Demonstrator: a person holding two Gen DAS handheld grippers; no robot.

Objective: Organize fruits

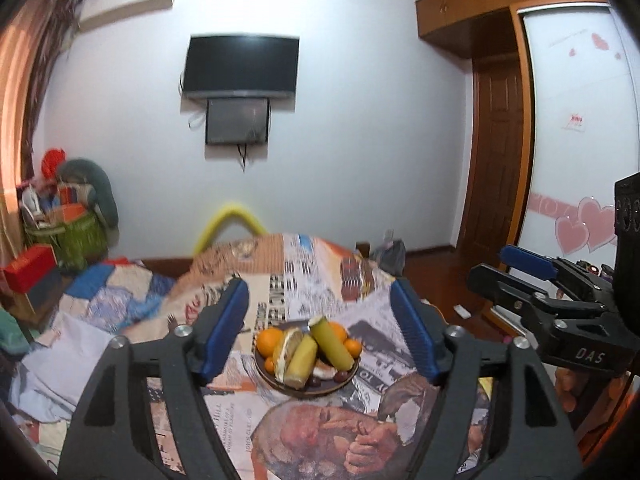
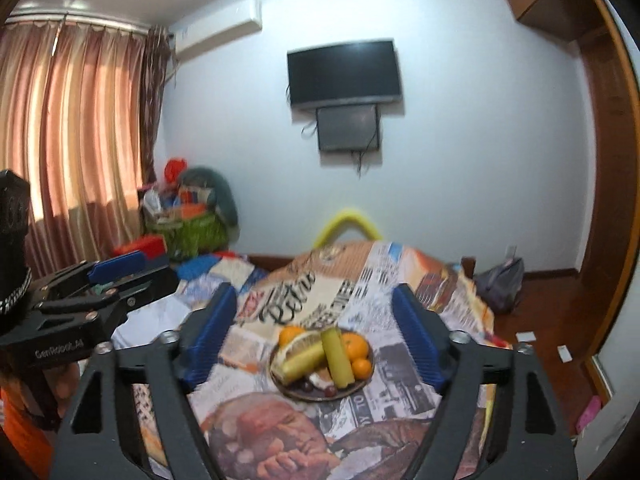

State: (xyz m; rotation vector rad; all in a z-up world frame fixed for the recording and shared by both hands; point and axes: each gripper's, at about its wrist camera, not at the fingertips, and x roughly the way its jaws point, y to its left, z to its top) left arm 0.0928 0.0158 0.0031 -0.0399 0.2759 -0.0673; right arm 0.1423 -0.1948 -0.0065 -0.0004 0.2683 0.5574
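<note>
— Two grippers listed. Left gripper [image 1: 320,332]?
— Blue-padded fingers spread wide, holding nothing, raised above the table [image 1: 320,280] with its printed collage cloth.
— Item between them?
— One dark round plate [image 1: 280,386] of fruit near the table's middle: an orange [image 1: 269,340] at the plate's left edge, two yellow-green cylindrical pieces [image 1: 332,346] leaning across the centre, smaller oranges at its right edge, dark grapes [image 2: 307,387] at its near edge.
— Right gripper [image 2: 316,334]?
— Fingers equally wide, empty, above the table.
</note>
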